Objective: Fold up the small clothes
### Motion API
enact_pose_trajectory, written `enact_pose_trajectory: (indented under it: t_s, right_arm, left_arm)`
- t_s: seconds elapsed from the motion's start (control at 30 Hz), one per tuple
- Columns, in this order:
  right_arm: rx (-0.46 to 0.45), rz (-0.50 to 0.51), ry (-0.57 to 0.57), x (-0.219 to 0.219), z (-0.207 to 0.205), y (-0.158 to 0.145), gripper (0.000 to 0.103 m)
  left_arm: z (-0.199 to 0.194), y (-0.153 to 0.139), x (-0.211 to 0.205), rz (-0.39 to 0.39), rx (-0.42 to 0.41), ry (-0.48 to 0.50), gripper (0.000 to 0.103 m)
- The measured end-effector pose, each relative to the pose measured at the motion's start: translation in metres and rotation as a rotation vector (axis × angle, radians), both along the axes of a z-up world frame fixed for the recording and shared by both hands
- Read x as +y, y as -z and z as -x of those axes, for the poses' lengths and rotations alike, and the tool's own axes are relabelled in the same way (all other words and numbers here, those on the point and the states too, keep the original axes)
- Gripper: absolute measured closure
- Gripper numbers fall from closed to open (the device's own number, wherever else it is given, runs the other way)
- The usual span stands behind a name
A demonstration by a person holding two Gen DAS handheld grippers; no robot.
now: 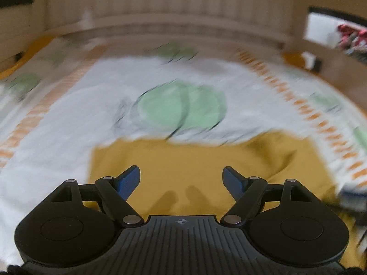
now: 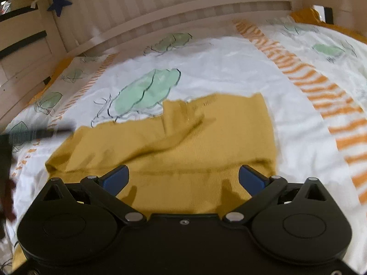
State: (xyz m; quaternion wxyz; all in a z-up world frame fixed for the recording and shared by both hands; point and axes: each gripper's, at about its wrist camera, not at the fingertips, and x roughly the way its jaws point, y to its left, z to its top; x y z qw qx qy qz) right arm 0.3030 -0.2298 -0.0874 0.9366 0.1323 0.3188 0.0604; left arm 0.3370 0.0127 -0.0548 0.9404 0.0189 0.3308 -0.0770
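A bed with a white cover (image 2: 229, 68) printed with green leaves and orange striped bands fills both views, and a pale wooden slatted bed rail (image 2: 160, 11) runs along the 12 o'clock side. A dark blue felt star (image 2: 60, 1) hangs at 10 o'clock on the rail. A small mustard-yellow knitted garment (image 2: 183, 151) lies flat on the cover, partly folded, with one flap laid over its middle. The left gripper (image 1: 181, 181) is wide open above the yellow cloth and holds nothing. The right gripper (image 2: 183, 178) is wide open too, over the garment's near hem, holding nothing. Bare white cover lies around the garment at 3 and 12 o'clock.
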Motion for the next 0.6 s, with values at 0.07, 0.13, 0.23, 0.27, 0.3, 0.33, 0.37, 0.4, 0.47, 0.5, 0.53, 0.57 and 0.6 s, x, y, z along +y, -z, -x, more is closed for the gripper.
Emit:
enact_pose_trajectory:
  t_s: [0.07, 0.13, 0.23, 0.27, 0.3, 0.33, 0.37, 0.4, 0.47, 0.5, 0.53, 0.57, 0.6]
  right_arm:
    - [-0.016, 0.015, -0.005, 0.003, -0.014, -0.004, 0.002]
    - [-0.033, 0.032, -0.004, 0.005, -0.030, -0.009, 0.003]
    - [-0.042, 0.055, -0.007, 0.008, -0.055, -0.012, 0.015]
    - [-0.040, 0.066, -0.007, 0.009, -0.062, -0.011, 0.017]
    - [-0.041, 0.080, -0.005, 0.009, -0.069, -0.011, 0.021]
    - [-0.041, 0.099, -0.001, 0.010, -0.076, -0.009, 0.023]
    - [-0.041, 0.116, 0.000, 0.011, -0.082, -0.008, 0.024]
    - [-0.039, 0.130, 0.000, 0.012, -0.087, -0.006, 0.024]
    - [-0.031, 0.145, -0.001, 0.013, -0.096, -0.002, 0.025]
    - [-0.023, 0.150, 0.000, 0.013, -0.099, 0.000, 0.026]
    - [-0.009, 0.154, -0.002, 0.014, -0.103, 0.005, 0.029]
    - [0.002, 0.155, -0.007, 0.015, -0.106, 0.007, 0.031]
    - [0.016, 0.157, -0.013, 0.015, -0.109, 0.011, 0.036]
  left_arm:
    - [0.006, 0.017, 0.018, -0.031, 0.035, -0.032, 0.025]
    - [0.010, 0.032, 0.036, -0.024, 0.079, -0.062, 0.025]
    - [0.015, 0.050, 0.054, 0.000, 0.116, -0.100, 0.025]
    - [0.017, 0.058, 0.056, 0.000, 0.123, -0.107, 0.025]
    - [0.019, 0.065, 0.057, -0.002, 0.109, -0.103, 0.024]
    - [0.024, 0.069, 0.056, -0.009, 0.082, -0.100, 0.023]
    - [0.027, 0.071, 0.054, -0.021, 0.055, -0.103, 0.023]
    - [0.030, 0.071, 0.051, -0.028, 0.042, -0.107, 0.023]
    - [0.032, 0.073, 0.050, -0.036, 0.026, -0.114, 0.021]
    - [0.034, 0.074, 0.052, -0.029, 0.023, -0.117, 0.019]
    - [0.032, 0.076, 0.053, -0.015, 0.022, -0.121, 0.017]
    - [0.030, 0.076, 0.055, 0.001, 0.023, -0.125, 0.016]
    - [0.030, 0.078, 0.056, 0.007, 0.023, -0.127, 0.015]
